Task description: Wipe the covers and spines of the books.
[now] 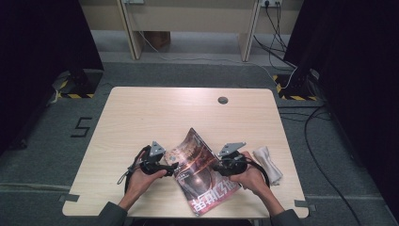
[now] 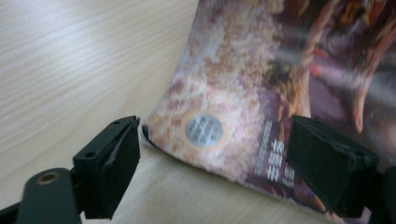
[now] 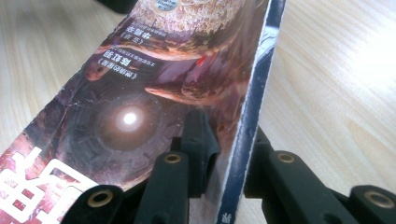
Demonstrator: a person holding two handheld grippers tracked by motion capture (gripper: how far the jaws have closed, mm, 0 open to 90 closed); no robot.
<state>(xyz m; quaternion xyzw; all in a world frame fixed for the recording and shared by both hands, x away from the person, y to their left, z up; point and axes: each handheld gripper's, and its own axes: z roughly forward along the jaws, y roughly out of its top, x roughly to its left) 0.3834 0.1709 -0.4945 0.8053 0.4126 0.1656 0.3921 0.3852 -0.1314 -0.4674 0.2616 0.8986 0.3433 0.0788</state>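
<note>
From above, a magazine (image 1: 200, 176) is lying near the front edge of the table (image 1: 155, 113), its far end bowing up off the wood; large pale characters are running across its near end, too small to read from here. The left gripper (image 1: 171, 165) is sitting just beside the magazine's left edge and the right gripper (image 1: 220, 166) is reaching onto its right edge, while a white cloth (image 1: 268, 162) is lying just right of that hand. A black "5" (image 1: 81, 127) is showing on the floor left of the table. Along the left gripper (image 2: 212, 161), the jaws are standing wide apart with the magazine's (image 2: 261, 84) corner between them, neither pad pressing on it; a round silver sticker (image 2: 204, 130) and vertical print are showing on the cover, both too blurred to read. Along the right gripper (image 3: 229, 154), the jaws are pinching the magazine's (image 3: 140, 107) spine edge, one pad on the cover and one behind. Small lines of print are slanting across the cover, unreadable, and big white characters are being cut off at the lower left.
</note>
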